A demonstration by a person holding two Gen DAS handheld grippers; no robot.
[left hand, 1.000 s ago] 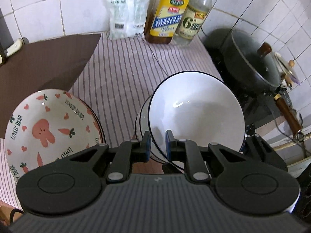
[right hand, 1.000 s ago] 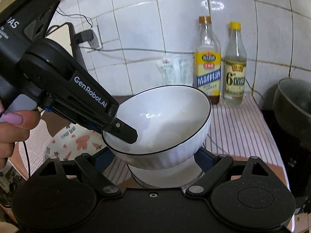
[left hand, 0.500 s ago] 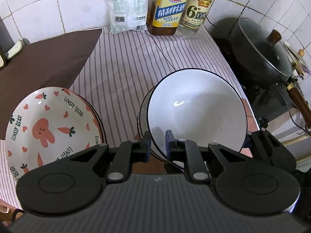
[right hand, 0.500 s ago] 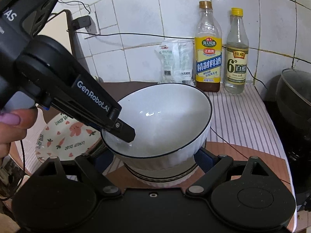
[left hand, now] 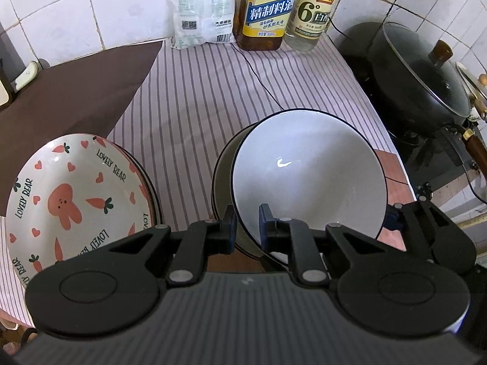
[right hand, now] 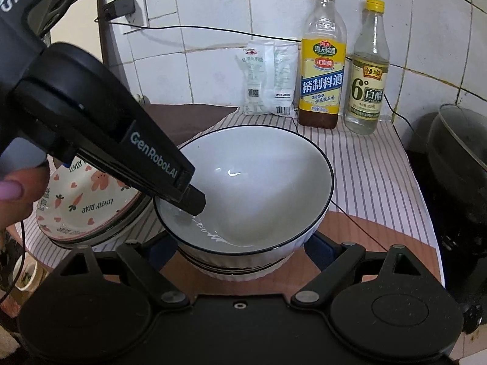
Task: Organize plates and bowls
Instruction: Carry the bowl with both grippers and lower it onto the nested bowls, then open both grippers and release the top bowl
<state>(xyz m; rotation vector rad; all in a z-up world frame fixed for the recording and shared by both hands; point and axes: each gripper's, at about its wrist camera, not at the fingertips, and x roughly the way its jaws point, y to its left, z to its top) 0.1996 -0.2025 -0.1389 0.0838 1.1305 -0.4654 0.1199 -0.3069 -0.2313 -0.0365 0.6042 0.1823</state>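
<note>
Our left gripper [left hand: 246, 228] jaws pinch the near rim of the white bowl [left hand: 307, 179], directly above the bowl stack [right hand: 240, 266] (nearly nested); our right gripper [right hand: 240, 243] jaws gape empty, flanking that stack.

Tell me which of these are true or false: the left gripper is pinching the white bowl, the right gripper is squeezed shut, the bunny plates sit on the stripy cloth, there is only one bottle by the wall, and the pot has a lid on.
1. The left gripper is pinching the rim of the white bowl. True.
2. The right gripper is squeezed shut. False: its fingers stand wide apart, one on each side of the bowl stack.
3. The bunny plates sit on the striped cloth. True.
4. Only one bottle stands by the wall. False: there are two, a yellow-label bottle and a clear bottle.
5. The black pot has its lid on. True.
</note>
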